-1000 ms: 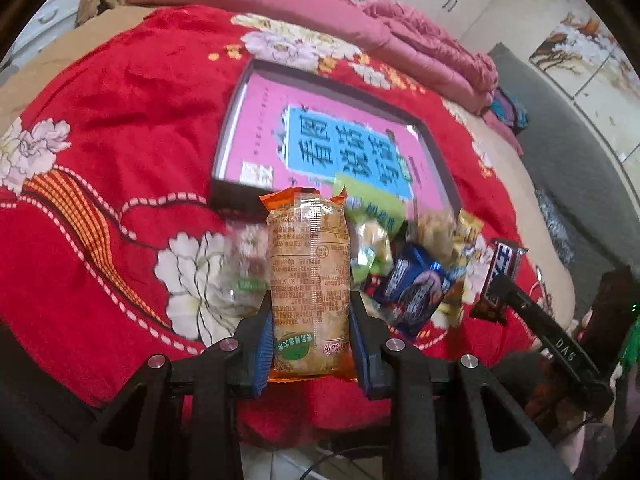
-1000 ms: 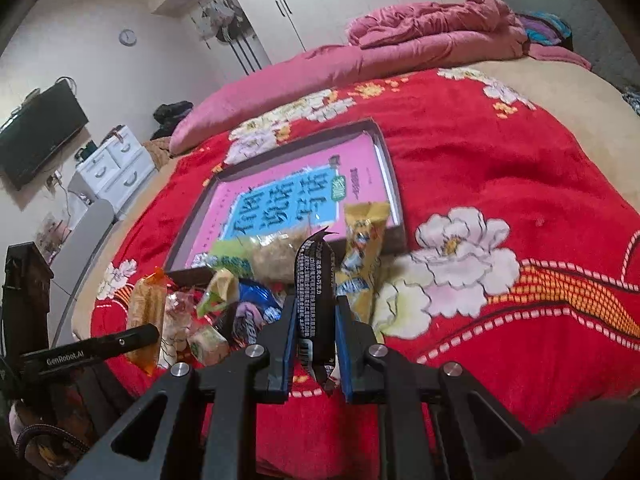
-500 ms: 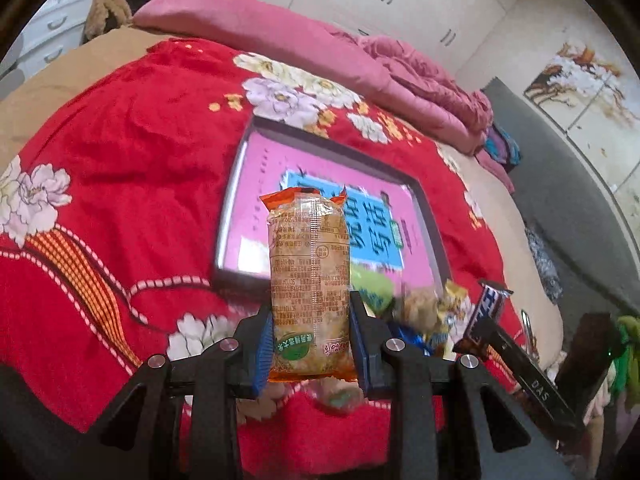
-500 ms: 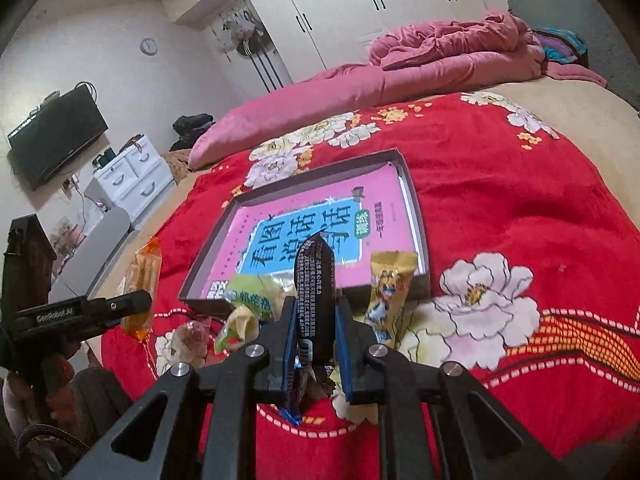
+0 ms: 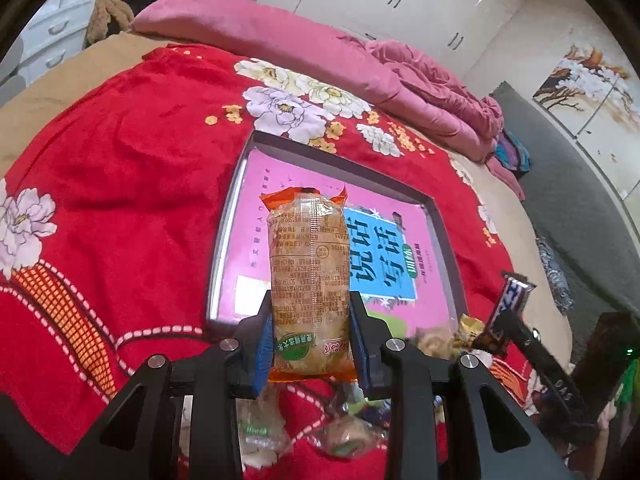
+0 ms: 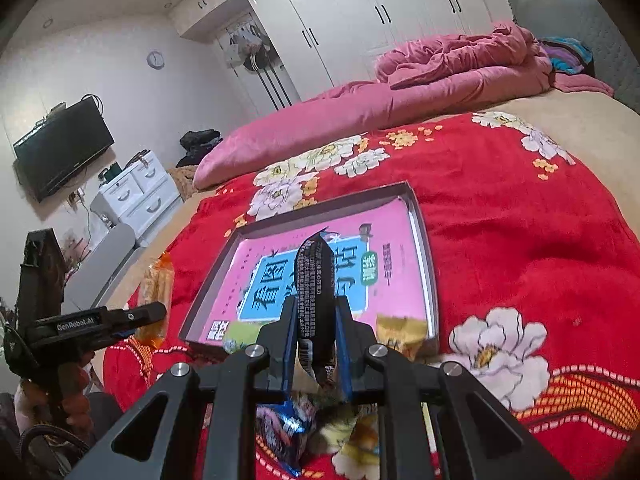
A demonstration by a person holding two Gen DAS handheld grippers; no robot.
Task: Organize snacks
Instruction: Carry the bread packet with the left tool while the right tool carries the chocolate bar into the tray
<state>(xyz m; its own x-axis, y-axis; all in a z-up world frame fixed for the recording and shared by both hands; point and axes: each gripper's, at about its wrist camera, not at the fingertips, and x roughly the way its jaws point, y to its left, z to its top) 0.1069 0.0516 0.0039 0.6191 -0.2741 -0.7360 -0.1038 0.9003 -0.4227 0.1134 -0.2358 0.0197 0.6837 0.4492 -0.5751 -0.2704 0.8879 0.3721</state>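
**Two snacks held above the tray**

The left gripper has its jaws closed on the lower part of an orange pack, which stands upright in front of the tray on the red bed cover. The right gripper has its jaws narrow, clamped on a thin black bar, also upright and held over the tray's near edge. The tray is lined with a pink sheet and appears to hold no snacks yet.

Both packs look light and soft. The orange pack is a crinkly film wrapper with air inside, so it probably gives under the jaws and could slip; a hold low and across its middle, as now, seems sound. Its contents may be brittle. The black bar is stiffer and slim, best pinched on its flat sides.

The loose pile lies on the cover just before the tray, mostly hidden behind both grippers and blurred; only a blue wrapper and a yellow packet read clearly. How many snacks remain cannot be told.
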